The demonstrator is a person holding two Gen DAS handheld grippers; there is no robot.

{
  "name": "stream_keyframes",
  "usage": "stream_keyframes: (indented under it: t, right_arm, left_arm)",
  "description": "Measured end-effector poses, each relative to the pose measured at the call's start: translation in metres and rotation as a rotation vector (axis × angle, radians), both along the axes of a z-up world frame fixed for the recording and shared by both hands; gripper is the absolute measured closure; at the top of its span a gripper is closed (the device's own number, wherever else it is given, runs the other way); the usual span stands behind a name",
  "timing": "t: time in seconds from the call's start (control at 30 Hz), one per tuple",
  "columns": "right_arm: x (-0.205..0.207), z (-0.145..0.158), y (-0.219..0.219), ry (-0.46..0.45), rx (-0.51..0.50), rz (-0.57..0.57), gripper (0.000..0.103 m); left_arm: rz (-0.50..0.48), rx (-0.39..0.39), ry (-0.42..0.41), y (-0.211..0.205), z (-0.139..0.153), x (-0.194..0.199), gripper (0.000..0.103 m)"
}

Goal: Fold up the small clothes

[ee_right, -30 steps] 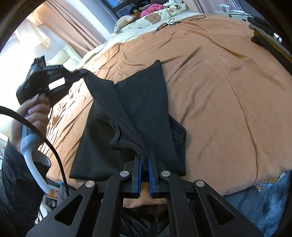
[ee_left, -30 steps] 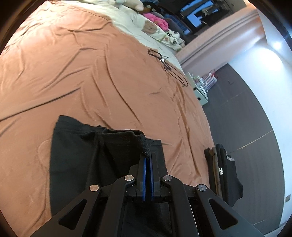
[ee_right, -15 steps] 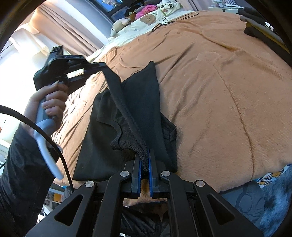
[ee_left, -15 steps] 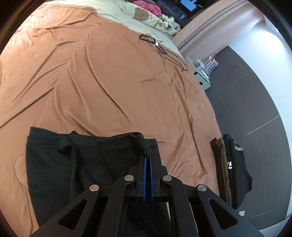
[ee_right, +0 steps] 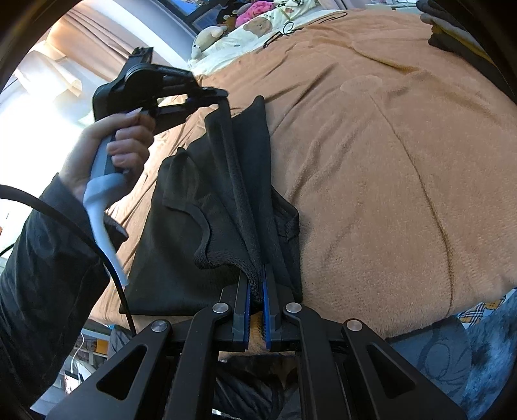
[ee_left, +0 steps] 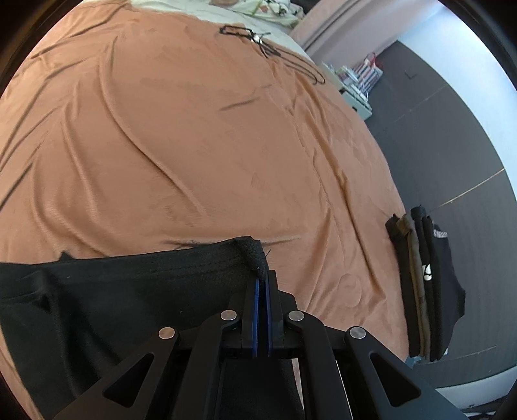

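Observation:
A black garment (ee_right: 200, 239) lies partly folded on the orange blanket (ee_right: 371, 168) near the bed's front edge. My right gripper (ee_right: 256, 284) is shut on one end of its ribbed hem. My left gripper (ee_left: 262, 278) is shut on the other end of that hem (ee_left: 248, 248); it also shows in the right wrist view (ee_right: 223, 95), held by a hand, lifted above the cloth. The hem is stretched taut between both grippers, over the lower layer of the garment (ee_left: 80, 307).
A stack of folded dark clothes (ee_left: 420, 284) sits at the bed's right edge. A black hanger (ee_left: 274, 51) lies far up the blanket. Pillows and plush toys (ee_right: 245, 26) are at the bed's head. Dark floor and a small shelf (ee_left: 355, 87) lie beyond.
Both grippers have carried the pinched hem across the garment toward the right, folding one side over. The left gripper has moved closer to the right wrist camera and further over the cloth.

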State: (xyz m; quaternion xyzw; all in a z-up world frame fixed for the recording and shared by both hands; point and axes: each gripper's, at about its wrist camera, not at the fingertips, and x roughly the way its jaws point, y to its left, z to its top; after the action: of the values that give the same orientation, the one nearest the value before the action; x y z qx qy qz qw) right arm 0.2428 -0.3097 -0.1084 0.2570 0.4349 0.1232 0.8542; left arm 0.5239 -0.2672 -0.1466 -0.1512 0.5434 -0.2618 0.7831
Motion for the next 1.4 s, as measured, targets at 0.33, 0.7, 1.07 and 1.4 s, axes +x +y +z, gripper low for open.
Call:
stream_keyframes:
  t: [0.33, 0.7, 1.07, 1.4]
  right_arm:
    - [0.002, 0.000, 0.000, 0.012, -0.007, -0.003, 0.100]
    - [-0.002, 0.007, 0.005, 0.007, -0.034, -0.015, 0.100]
    - [-0.010, 0.024, 0.008, 0.006, -0.150, -0.092, 0.050]
    - [-0.008, 0.021, 0.015, 0.021, -0.151, -0.053, 0.051]
  left_arm:
    - [0.002, 0.039, 0.055, -0.009, -0.011, 0.007, 0.080]
    - [0.080, 0.050, 0.010, 0.058, 0.016, -0.019, 0.046]
    - [0.114, 0.076, 0.026, 0.109, 0.008, -0.057, 0.038]
    - [0.128, 0.092, 0.095, 0.124, -0.021, -0.080, 0.039]
